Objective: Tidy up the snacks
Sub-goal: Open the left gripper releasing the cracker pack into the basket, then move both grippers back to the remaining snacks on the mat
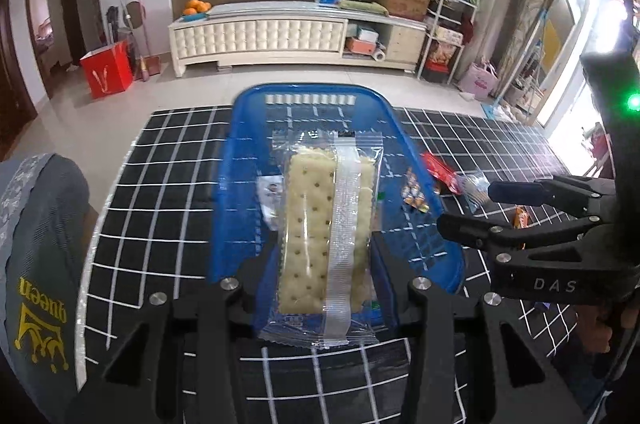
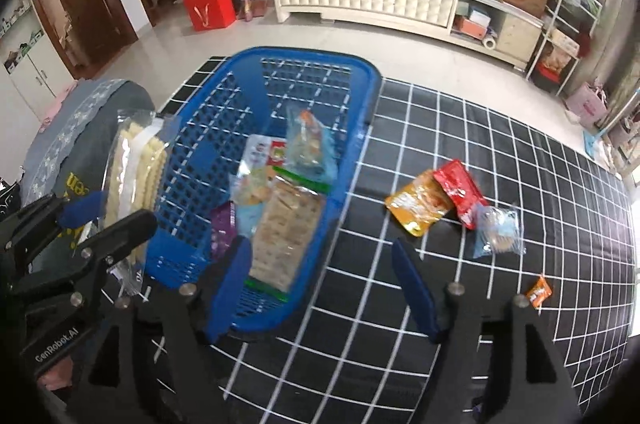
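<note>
My left gripper [image 1: 320, 252] is shut on a clear-wrapped cracker packet [image 1: 320, 216], held lengthwise over the blue plastic basket [image 1: 228, 184]. The right wrist view shows that packet [image 2: 136, 160] at the basket's left wall, in the left gripper [image 2: 108, 214]. Several snack packets lie inside the basket [image 2: 372, 80], among them a long cracker packet [image 2: 288, 224]. My right gripper [image 2: 324, 276] stands open over the basket's near right edge with nothing between its pads; it also shows at the right [image 1: 470, 208]. On the cloth lie an orange packet [image 2: 420, 204], a red packet [image 2: 458, 188] and a clear bluish packet [image 2: 496, 232].
A small orange packet [image 2: 538, 292] lies nearer the right front. The table wears a black cloth with a white grid [image 2: 440, 144]. A chair with a grey cover printed "queen" [image 1: 36, 244] stands at the table's left. A white cabinet [image 1: 260, 36] lines the far wall.
</note>
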